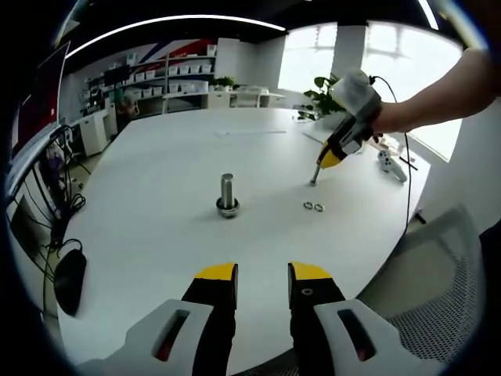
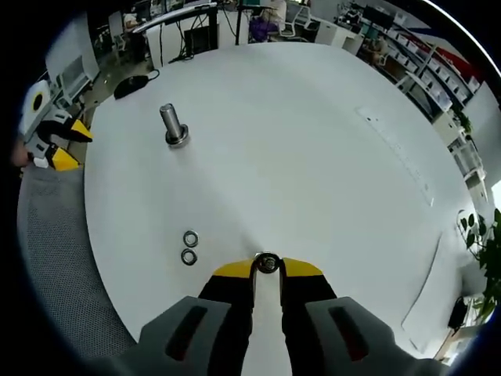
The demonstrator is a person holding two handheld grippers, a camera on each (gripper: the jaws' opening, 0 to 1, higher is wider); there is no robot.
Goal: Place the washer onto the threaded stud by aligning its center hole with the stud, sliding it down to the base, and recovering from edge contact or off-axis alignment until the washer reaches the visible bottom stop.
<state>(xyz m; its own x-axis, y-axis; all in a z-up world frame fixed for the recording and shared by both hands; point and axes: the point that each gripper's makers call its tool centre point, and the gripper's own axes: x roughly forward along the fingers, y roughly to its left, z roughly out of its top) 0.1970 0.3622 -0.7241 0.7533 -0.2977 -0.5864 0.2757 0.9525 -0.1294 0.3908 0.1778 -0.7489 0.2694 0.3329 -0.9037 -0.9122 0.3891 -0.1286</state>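
My right tongs (image 2: pixel 267 270) are clamped on a washer (image 2: pixel 267 263), pinched between the yellow tips just above the white surface (image 2: pixel 313 141). In the left gripper view I see those same right tongs (image 1: pixel 315 178) come in from the right, held by a person's hand (image 1: pixel 391 117), tips down and close to the surface.

My left tongs (image 1: pixel 262 283) stand apart with nothing between them, hanging low over the near edge of the surface (image 1: pixel 156 235). In the right gripper view they (image 2: pixel 66 145) show at the far left, off the surface's edge.

The stud (image 1: pixel 227 193) stands upright near the middle of the surface, with a ring-like base around its foot. In the right gripper view the stud (image 2: pixel 173 124) is well apart from the held washer, up and to the left.

Two spare washers (image 1: pixel 313 207) lie flat on the surface side by side, just beside the right tongs' tips. In the right gripper view these two (image 2: pixel 189 247) lie to the left of my right tongs, touching or nearly so.

A black mouse (image 1: pixel 69 280) sits at the surface's left edge, and a mesh chair back (image 1: pixel 438 282) is at the right.
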